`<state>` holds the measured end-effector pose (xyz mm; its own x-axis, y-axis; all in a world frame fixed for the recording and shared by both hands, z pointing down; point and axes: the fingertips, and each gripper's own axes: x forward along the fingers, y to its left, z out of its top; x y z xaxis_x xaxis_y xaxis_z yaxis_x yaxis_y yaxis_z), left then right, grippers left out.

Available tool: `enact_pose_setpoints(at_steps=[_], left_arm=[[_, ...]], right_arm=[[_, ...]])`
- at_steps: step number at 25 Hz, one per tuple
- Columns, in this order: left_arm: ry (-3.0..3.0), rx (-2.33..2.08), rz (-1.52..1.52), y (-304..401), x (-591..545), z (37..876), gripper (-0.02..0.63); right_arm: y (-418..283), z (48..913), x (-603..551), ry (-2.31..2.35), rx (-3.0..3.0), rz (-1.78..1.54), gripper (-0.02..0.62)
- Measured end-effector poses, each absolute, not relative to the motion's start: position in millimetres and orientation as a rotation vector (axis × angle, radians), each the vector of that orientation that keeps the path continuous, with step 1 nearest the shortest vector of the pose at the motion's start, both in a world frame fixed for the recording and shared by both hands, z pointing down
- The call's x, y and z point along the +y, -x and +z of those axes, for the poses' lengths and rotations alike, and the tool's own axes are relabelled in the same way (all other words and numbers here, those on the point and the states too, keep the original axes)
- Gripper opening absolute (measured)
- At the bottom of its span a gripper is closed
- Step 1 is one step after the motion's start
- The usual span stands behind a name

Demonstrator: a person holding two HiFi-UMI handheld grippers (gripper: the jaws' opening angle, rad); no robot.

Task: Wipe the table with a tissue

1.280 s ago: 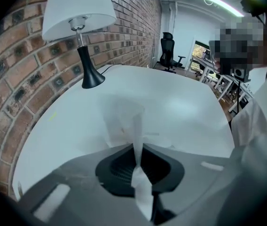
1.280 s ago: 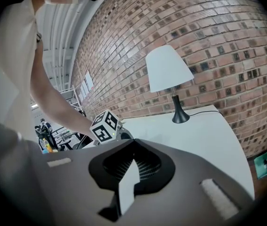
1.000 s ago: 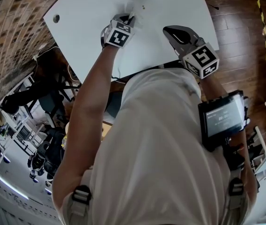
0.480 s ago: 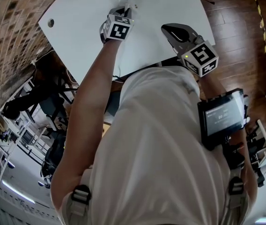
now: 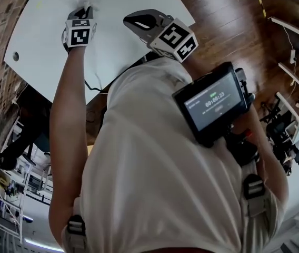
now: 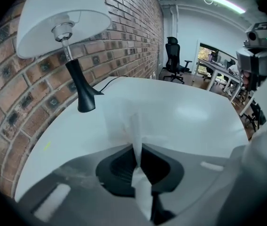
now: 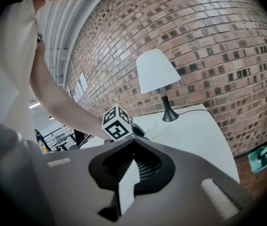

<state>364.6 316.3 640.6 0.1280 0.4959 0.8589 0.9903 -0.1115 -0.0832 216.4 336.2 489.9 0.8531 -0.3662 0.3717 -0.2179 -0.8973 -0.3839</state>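
Thin white tissue (image 6: 132, 126), pinched into an upright fold. Far edge spread on smooth, glossy white table (image 6: 194, 121).

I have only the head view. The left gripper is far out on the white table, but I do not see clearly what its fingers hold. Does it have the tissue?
Observer: Yes. In the left gripper view, the left gripper is shut on the tissue, which spreads out ahead of it over the table.
Operator: What is in front of it?
Observer: A lamp with a white shade, standing on the table beside the brick wall.
Operator: And the right gripper?
Observer: In the right gripper view, the right gripper has its fingers together, with no tissue sticking out past them.
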Motion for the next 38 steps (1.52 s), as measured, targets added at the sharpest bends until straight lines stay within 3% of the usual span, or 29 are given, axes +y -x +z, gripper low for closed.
enact_pose_setpoints(at_steps=[13,27,38], left_arm=[[1.595,-1.596,-0.918,-324,309,638,0.011],[1.973,-1.267,-0.955,-406,262,626,0.012],[1.798,-1.393,-0.77,-344,305,637,0.011]], right_arm=[[-217,491,329,2.699,0.481,-0.637,0.006],[-218,491,331,2.693,0.474,-0.636,0.006],[-214,493,337,2.686,0.461,-0.641,0.006]])
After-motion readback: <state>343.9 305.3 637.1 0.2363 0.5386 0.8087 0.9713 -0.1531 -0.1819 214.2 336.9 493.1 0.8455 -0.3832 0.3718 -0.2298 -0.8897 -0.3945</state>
